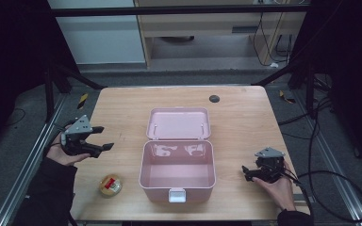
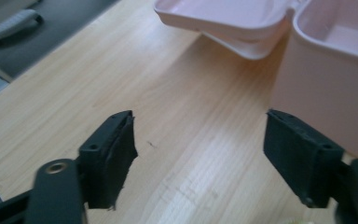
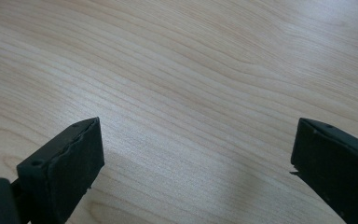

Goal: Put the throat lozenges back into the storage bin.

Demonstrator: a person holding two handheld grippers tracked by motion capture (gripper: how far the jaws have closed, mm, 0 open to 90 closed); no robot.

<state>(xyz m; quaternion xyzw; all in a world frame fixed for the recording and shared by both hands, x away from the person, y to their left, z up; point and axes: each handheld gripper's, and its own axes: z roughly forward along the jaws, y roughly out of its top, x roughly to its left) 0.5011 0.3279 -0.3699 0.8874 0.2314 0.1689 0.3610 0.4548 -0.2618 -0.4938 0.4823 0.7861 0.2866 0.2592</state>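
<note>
wooden table (image 1: 245, 113) | open pink box (image 1: 177, 175) centre | round packet (image 1: 110, 185) front-left

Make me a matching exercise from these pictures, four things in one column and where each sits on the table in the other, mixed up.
Things:
1. pink box
2. round gold item
3. left gripper
4. right gripper

Places:
A. near the table's right edge
B. middle of the table, lid open
C. over the table's left edge
D. front left of the table

Pairs: 1-B, 2-D, 3-C, 4-A
</note>
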